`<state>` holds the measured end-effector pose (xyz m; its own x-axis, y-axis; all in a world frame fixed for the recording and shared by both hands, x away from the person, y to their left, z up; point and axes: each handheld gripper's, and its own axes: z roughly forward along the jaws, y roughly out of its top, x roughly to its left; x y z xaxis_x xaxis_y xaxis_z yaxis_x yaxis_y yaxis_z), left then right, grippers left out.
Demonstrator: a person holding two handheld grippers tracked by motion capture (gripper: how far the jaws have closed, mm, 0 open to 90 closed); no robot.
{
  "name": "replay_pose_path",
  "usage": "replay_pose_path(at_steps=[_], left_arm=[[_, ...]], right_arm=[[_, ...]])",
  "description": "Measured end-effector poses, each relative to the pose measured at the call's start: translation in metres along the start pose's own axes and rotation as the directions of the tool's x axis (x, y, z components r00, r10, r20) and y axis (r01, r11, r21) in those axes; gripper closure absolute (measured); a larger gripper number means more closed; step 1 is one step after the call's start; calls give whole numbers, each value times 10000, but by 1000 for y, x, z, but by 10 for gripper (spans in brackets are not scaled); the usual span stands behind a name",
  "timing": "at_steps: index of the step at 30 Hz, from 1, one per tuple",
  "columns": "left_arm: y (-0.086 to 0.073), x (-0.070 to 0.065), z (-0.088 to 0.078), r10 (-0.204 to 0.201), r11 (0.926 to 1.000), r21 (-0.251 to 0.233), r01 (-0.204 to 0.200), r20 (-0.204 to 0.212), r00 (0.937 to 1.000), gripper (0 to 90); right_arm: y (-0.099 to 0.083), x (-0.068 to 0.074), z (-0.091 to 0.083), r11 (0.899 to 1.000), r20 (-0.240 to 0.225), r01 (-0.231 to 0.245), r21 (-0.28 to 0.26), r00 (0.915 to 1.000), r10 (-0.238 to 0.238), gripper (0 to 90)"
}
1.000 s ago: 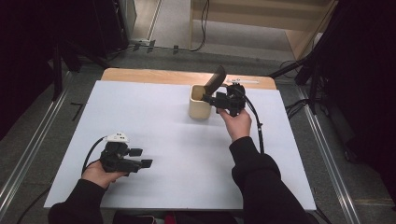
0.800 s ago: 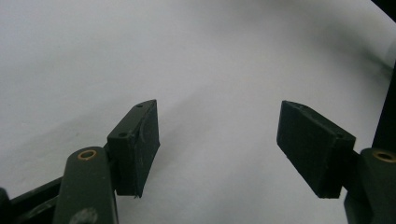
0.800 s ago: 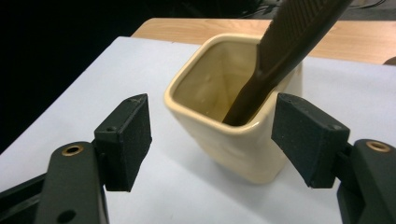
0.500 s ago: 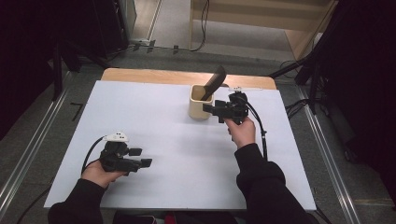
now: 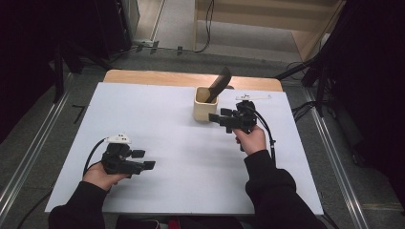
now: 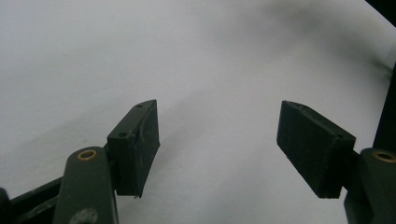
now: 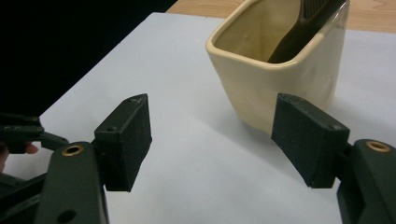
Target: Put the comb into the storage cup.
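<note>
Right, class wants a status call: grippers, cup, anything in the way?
Left gripper open, empty, low over the white table. Right gripper open beside the cream cup. Black comb stands in cup. Path unobstructed.

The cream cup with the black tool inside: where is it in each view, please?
High view: the cream cup stands at the far middle of the white table, left of the right gripper.
Left gripper view: not in it.
Right gripper view: upper right, beyond the open jaws.
Shared landmark: the black tool.
</note>
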<state>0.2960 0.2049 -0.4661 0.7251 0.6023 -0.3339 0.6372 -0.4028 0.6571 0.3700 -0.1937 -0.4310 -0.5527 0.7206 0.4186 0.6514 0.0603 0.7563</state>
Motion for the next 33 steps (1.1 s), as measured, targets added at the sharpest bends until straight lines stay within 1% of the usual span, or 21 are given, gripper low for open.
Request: replay_pose_path(at_steps=[4,9,13,17,20,26,33], left_arm=[[0,1,0,-16,10000,-48,16,10,10000,303],[1,2,-2,-16,10000,-71,16,-8,10000,303],[2,2,-2,21,10000,-78,-21,0,10000,303],[3,1,-2,85,9999,-64,-85,-2,10000,303],[4,1,-2,79,9999,-77,-79,1,10000,303],[4,1,-1,89,9999,-107,-88,39,10000,303],[5,1,-2,132,9999,-65,-131,50,9999,303]], right_arm=[[-5,4,-4,9998,-177,141,105,9997,-139,269],[-13,12,-10,9988,-414,443,202,9982,-435,269],[-19,16,-14,9978,-491,617,242,9970,-604,268],[-25,19,-17,9969,-474,736,293,9963,-722,268],[-30,20,-20,9966,-637,720,396,9956,-694,268],[-36,21,-26,9941,-473,1002,420,9940,-982,268],[-45,25,-30,9921,-505,1150,509,9924,-1125,267]])
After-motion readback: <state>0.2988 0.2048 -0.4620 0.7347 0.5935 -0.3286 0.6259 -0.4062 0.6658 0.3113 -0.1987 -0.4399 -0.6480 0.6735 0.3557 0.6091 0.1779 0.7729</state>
